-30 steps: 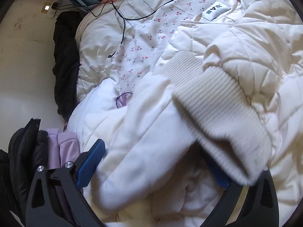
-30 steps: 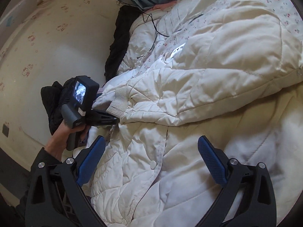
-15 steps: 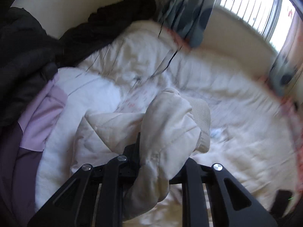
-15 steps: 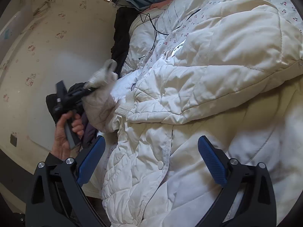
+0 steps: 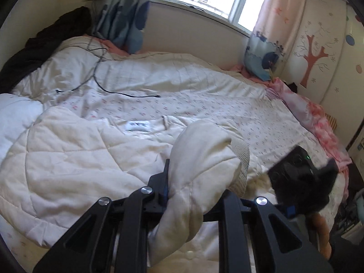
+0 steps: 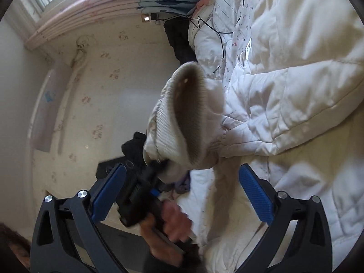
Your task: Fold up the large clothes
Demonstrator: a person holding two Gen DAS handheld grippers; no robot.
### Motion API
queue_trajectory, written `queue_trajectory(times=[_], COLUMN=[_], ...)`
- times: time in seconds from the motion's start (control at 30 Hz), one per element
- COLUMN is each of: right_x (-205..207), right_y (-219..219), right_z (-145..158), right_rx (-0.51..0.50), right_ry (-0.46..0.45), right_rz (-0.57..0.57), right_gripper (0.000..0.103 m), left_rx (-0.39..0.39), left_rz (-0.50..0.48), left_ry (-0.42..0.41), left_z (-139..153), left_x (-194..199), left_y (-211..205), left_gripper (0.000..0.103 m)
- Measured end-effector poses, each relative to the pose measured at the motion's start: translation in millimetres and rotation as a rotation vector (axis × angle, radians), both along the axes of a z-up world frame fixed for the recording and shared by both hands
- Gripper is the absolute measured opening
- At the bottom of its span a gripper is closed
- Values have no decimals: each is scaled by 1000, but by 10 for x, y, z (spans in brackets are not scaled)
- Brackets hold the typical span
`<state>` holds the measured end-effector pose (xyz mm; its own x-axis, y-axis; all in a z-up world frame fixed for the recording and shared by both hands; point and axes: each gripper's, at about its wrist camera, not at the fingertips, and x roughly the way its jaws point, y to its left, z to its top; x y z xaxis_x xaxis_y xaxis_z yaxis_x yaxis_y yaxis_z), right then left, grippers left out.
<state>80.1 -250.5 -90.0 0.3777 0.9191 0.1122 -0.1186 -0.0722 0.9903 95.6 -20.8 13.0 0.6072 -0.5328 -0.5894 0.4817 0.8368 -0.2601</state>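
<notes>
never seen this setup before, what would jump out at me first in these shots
The cream quilted jacket sprawled over the bed, its sleeve bunched and clamped in the left tool in the foreground. From the right wrist view, the sleeve's ribbed cuff gapes open mid-frame, between the right tool's wide-open blue pads.

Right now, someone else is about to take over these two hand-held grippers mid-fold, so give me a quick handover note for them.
Left hand-held gripper: shut on the sleeve of the cream quilted jacket, near its ribbed cuff, lifted off the bed.
Right hand-held gripper: open, holding nothing, low beside the jacket's front.
Jacket: spread across the bed, inner label showing, body not yet folded.
Done: one sleeve picked up.
Left: probably lay this sleeve across the body, do the other sleeve, then fold the body.
Note: a black cable lies on the bedding beyond the jacket.
</notes>
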Motion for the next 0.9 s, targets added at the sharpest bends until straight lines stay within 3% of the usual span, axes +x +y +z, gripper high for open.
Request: queue_trajectory(times=[0.17, 0.27, 0.33, 0.4, 0.43, 0.47, 0.5, 0.53, 0.6, 0.7, 0.8, 0.9], right_x=[56, 56, 56, 64, 56, 56, 62, 54, 34, -5, -16, 209], right_y=[-73, -117, -130, -156, -175, -199, -240, -270, -336, -373, -267, -18], right_z=[-147, -31, 28, -9, -26, -27, -29, -34, -20, 164, 526, 1006], right_rx=[99, 104, 85, 64, 56, 35, 15, 9, -18, -144, -299, -401], right_ry=[38, -69, -109, -91, -86, -79, -73, -72, -74, -132, -241, -322], right_rz=[-31, -59, -73, -92, -106, -125, -145, -157, -184, -209, -185, -135], right_gripper=[96, 89, 46, 18, 16, 16, 15, 15, 15, 14, 14, 14], left_rx=[74, 95, 103, 115, 118, 126, 136, 145, 146, 89, 34, -87], left_rz=[-47, -66, -67, -49, -40, -20, 6, 31, 66, 124, 237, 373], left_ry=[-15, -27, -33, -39, -39, -41, -52, -70, -106, -123, -150, -126], left_z=[-111, -126, -140, -123, -121, -106, -88, -72, 2, 133, 304, 347], left_x=[-143, -238, -269, -327, -344, -390, -446, -500, -633, -766, -773, -737], left_y=[-233, -216, -204, -178, -160, -130, -89, -41, 98, 450, 862, 1322], left_gripper=[19, 19, 21, 28, 33, 47, 69, 81, 83, 88, 92, 96])
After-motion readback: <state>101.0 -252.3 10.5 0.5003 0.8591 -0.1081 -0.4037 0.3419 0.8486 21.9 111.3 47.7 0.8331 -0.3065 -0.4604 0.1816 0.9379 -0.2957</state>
